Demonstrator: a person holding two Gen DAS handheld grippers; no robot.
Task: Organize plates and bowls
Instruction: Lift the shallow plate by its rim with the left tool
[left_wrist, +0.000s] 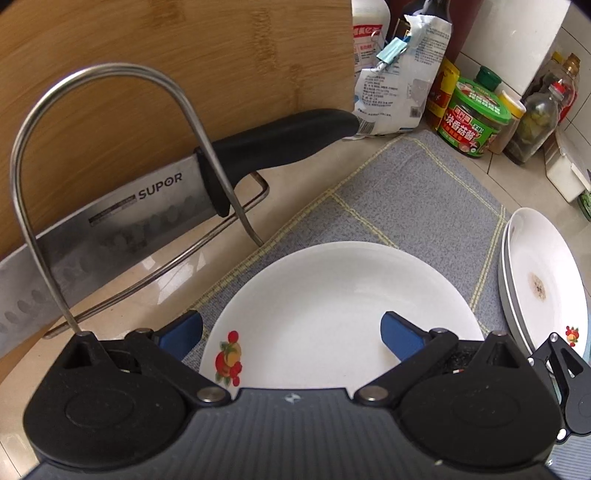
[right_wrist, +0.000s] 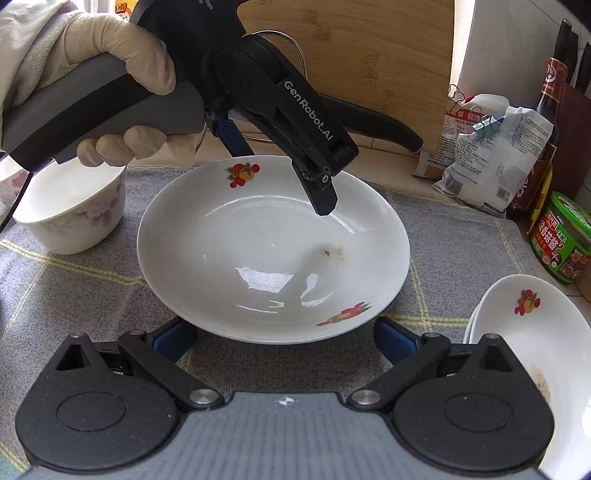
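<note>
A white plate (right_wrist: 273, 251) with fruit decals on its rim lies on a grey checked cloth (right_wrist: 74, 280) spread over the bench (left_wrist: 177, 273). A small brownish stain marks the inside of the plate, right of centre.

The left gripper (left_wrist: 291, 332) hangs over the far side of this plate. In its own wrist view its blue-padded jaws stand wide apart, one outside the rim over the cloth, the other above the white inner surface, and they clamp nothing. The right wrist view shows the same tool from the front, held by a gloved hand (right_wrist: 122, 85), with one black finger pointing down into the plate; whether it touches the surface cannot be told.

The right gripper (right_wrist: 284, 339) sits at the near edge of the plate, its jaws also spread wide, one on each side of the rim's near curve, gripping nothing.

A stack of similar plates (right_wrist: 532, 354) lies at the right of the cloth, the top one stained as well. A white bowl (right_wrist: 74, 210) with a pale floral pattern stands on the cloth to the left, near the plate but apart from it.

Behind, a wire rack (left_wrist: 110, 155) carries a cleaver (left_wrist: 122, 225) with a black handle, in front of an upright wooden cutting board (left_wrist: 184, 66). To the right stand a clipped paper bag (left_wrist: 402, 81), a green-lidded jar (left_wrist: 476, 118) and several bottles.
</note>
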